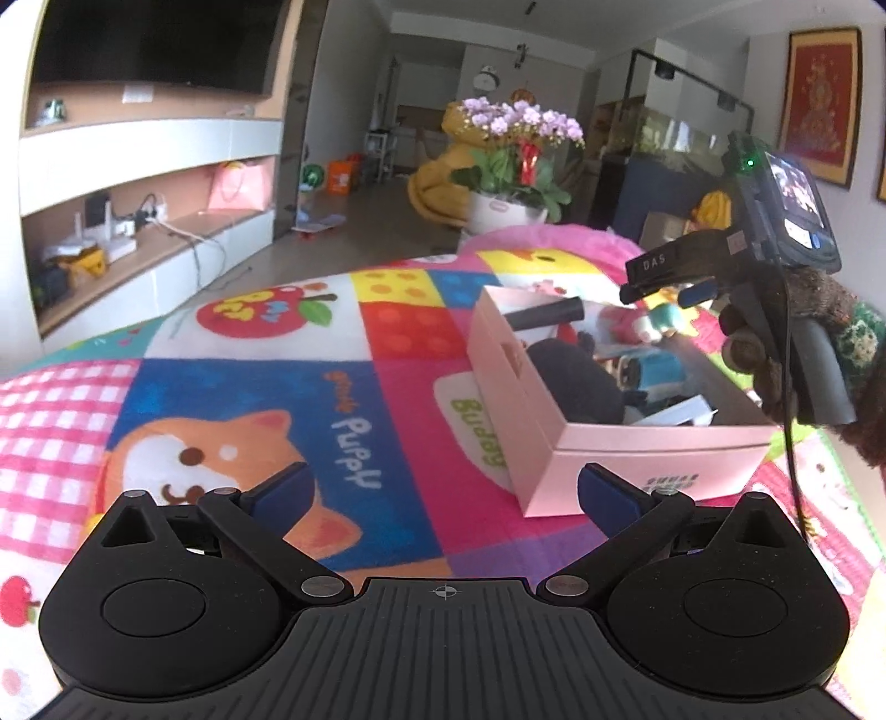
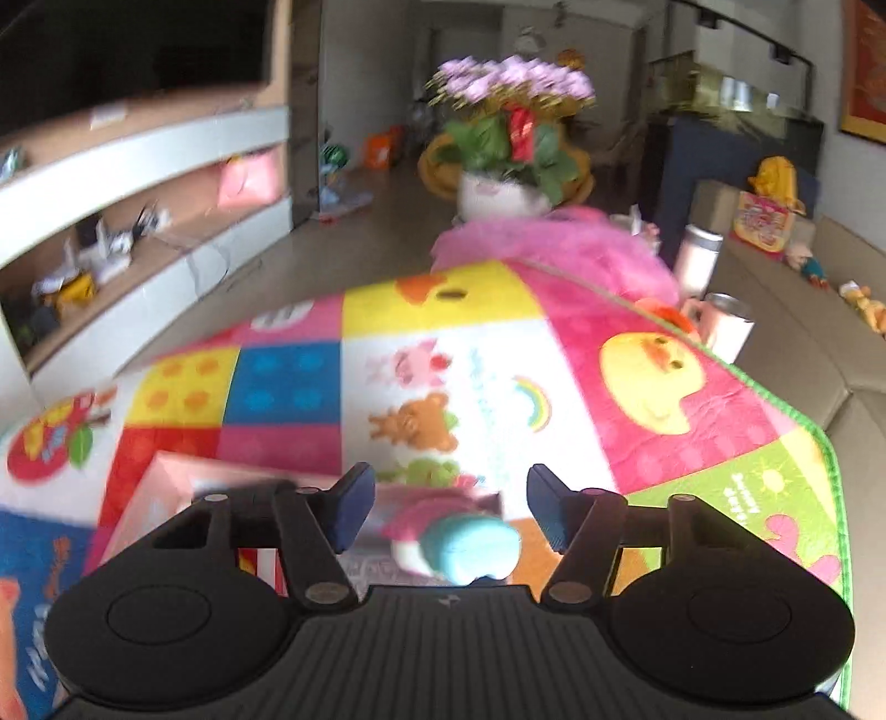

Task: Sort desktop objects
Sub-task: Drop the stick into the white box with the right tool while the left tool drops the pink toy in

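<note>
Pink box [image 1: 559, 437] on patchwork blanket [image 1: 387, 343] holds mixed items. Left gripper [image 1: 443, 493] jaws apart, empty. Right gripper [image 2: 449, 507] jaws apart over a pink-and-teal toy [image 2: 459, 540], not gripping.

1. A dark television [image 1: 155, 44] is mounted above white wall shelves [image 1: 149, 138].
2. A potted orchid [image 1: 515, 160] is seen against a pale floor [image 1: 354, 221].
3. A framed red picture [image 1: 819, 105] hangs on the right wall.
4. Daylight appears soft; what may be an aquarium [image 1: 664, 133] stands behind.

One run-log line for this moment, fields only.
stage: sorting into pink box | left claw: open, empty, beside box | right claw: open, above small toy | box: already holds items
</note>
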Demonstrator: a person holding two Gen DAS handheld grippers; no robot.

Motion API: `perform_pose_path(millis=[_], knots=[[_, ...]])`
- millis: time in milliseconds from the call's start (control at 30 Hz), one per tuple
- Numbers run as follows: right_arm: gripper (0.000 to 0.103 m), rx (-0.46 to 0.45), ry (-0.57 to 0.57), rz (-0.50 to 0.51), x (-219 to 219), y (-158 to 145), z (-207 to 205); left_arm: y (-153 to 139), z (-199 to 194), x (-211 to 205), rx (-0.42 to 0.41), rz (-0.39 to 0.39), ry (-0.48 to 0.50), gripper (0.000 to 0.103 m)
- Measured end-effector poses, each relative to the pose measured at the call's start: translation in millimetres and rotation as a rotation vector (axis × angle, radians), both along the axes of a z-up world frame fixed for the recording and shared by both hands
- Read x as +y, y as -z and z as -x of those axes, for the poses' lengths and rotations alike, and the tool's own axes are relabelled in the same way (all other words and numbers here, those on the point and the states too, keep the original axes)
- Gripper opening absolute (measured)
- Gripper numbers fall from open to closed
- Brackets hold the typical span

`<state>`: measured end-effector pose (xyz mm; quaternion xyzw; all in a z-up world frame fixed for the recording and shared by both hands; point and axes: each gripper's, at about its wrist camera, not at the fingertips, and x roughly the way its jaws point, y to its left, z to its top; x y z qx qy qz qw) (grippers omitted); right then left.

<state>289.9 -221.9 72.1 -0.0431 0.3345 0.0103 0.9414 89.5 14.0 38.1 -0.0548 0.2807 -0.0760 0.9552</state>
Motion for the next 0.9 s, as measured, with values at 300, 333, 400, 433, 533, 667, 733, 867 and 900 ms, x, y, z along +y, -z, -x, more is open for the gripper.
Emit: perform_pose_path(millis=[300,333,400,433,533,667,733,867,900], knots=[[0.051,0.012,-0.045,0.250,25.9,20.1,1.4,0.2,-0.8,-6.6,0.019,-0.020,0.009,0.103],[0.050,0.012,-0.048,0.239,24.4,17.8,3.4,0.1,0.0,-6.5,0.018,-0.021,0.011,0.103],[0.048,0.011,-0.052,0.217,20.4,12.3,7.6,1.3,1.6,-5.9,0.019,-0.022,0.010,0.103],[0.048,0.004,-0.048,0.209,18.3,8.3,10.1,2.2,1.6,-5.6,0.022,-0.019,0.008,0.103],[0.047,-0.020,-0.044,0.106,9.7,-12.4,19.1,5.4,-0.2,-6.4,0.033,-0.005,0.006,0.103],[0.048,-0.010,-0.130,-0.131,11.3,-38.8,20.9,8.2,-1.0,-11.6,0.049,-0.002,0.022,0.103],[0.051,0.029,-0.175,-0.224,15.7,-39.7,13.9,8.0,2.2,-12.5,0.046,-0.008,0.027,0.103],[0.056,0.014,-0.143,-0.247,19.8,-32.4,13.0,7.1,9.8,-6.4,0.034,-0.032,0.026,0.103],[0.056,0.013,-0.139,-0.247,16.8,-30.7,17.8,7.5,11.4,-4.7,0.034,-0.039,0.023,0.103]])
